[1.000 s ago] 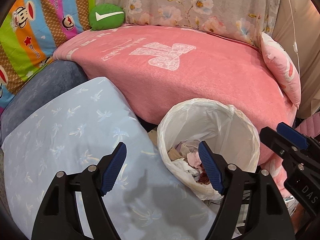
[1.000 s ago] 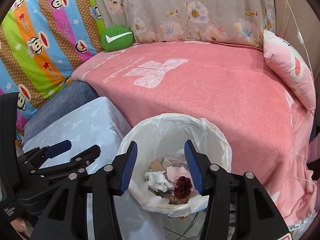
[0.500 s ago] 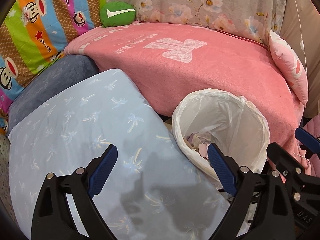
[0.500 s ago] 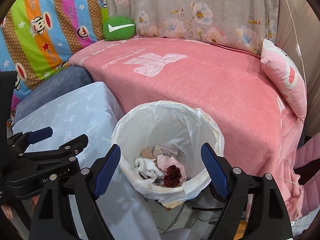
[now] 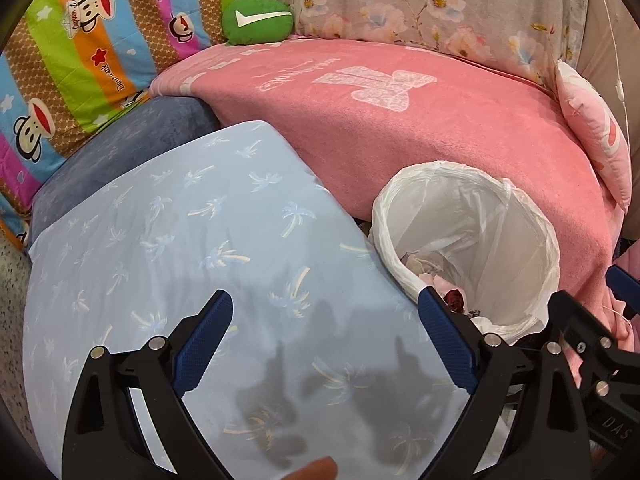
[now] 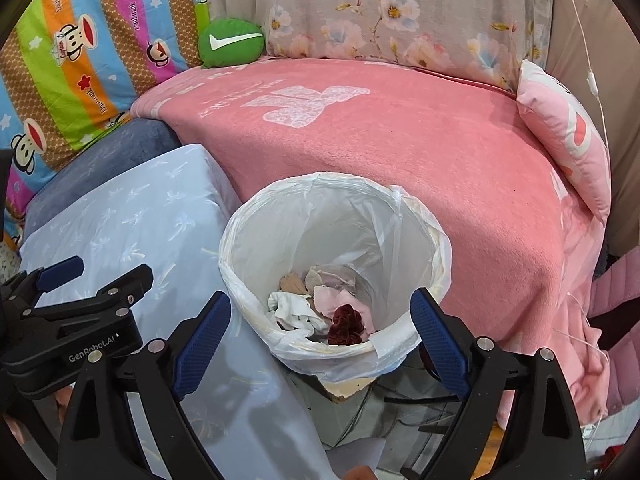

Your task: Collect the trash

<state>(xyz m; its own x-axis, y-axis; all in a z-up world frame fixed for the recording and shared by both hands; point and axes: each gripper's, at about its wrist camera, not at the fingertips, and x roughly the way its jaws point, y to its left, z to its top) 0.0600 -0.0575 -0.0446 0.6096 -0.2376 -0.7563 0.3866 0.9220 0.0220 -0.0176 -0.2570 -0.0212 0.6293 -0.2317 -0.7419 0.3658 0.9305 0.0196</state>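
While the right tool point(image 6: 320, 332) hangs over the near rim of the bin point(image 6: 240, 248), its jaws are opening and have gone from half closed one second ago to fully spread now, with nothing between the pads. In the earlier right view the blue pads stood close together just above the trash; now they stand on both sides of the bin mouth, and the bin looks a little nearer and higher in the picture. The trash point(image 6: 320, 308) lies at the bottom of the white liner: a white crumpled piece, some pink and beige scraps, and a dark red ball at the near side.

The left tool point(image 5: 324, 340) has also widened over the last second, and it is now spread and empty. It hangs over the light blue pillow point(image 5: 180, 240), with the bin to its right. One second ago its right pad was in front of the bin mouth; now it sits at the bin's near left edge.

I judge that a piece was just let go into the bin, so this drop is done. Which piece fell, I cannot tell. Both tools are free for the next item. No loose trash shows on the pink blanket point(image 6: 440, 140) or on the pillow.
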